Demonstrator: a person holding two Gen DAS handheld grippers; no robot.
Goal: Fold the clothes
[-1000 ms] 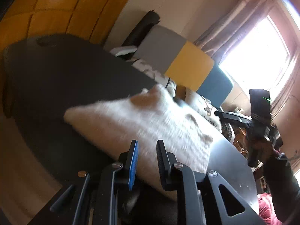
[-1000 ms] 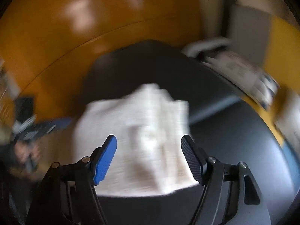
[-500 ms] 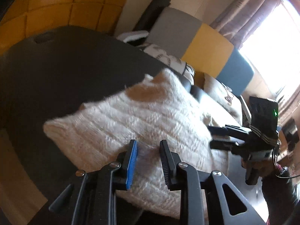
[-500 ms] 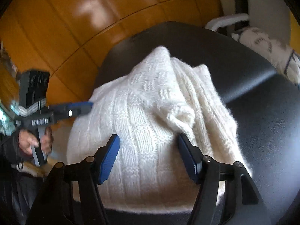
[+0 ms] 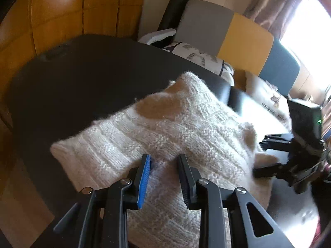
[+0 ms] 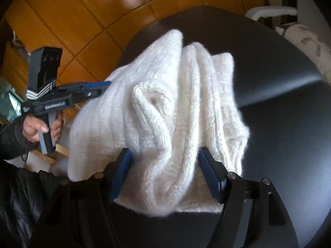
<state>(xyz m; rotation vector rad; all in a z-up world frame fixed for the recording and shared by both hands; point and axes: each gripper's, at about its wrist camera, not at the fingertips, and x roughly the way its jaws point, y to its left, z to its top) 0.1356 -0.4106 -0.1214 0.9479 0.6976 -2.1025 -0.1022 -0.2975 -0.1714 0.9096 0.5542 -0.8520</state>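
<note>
A white chunky knit sweater [image 5: 165, 136] lies bunched on a black table [image 5: 82, 78]. My left gripper [image 5: 164, 161] has its jaws partly open around a fold at the sweater's near edge. My right gripper [image 6: 165, 155] is open, its fingers straddling a thick ridge of the sweater [image 6: 165, 95] at the opposite end. In the right wrist view the left gripper's fingertips reach the sweater's left side [image 6: 99, 87]. In the left wrist view the right gripper [image 5: 266, 155] is at the sweater's far right end.
The black table [image 6: 279, 103] extends beyond the sweater. A sofa with grey, yellow and blue cushions [image 5: 244, 37] and patterned pillows [image 5: 198, 55] stands behind it. Orange wood floor [image 6: 93, 20] surrounds the table. A bright window [image 5: 306, 20] is at right.
Both grippers have moved in onto the sweater from opposite ends. The left jaws have widened slightly; the right fingers now straddle a fold.
</note>
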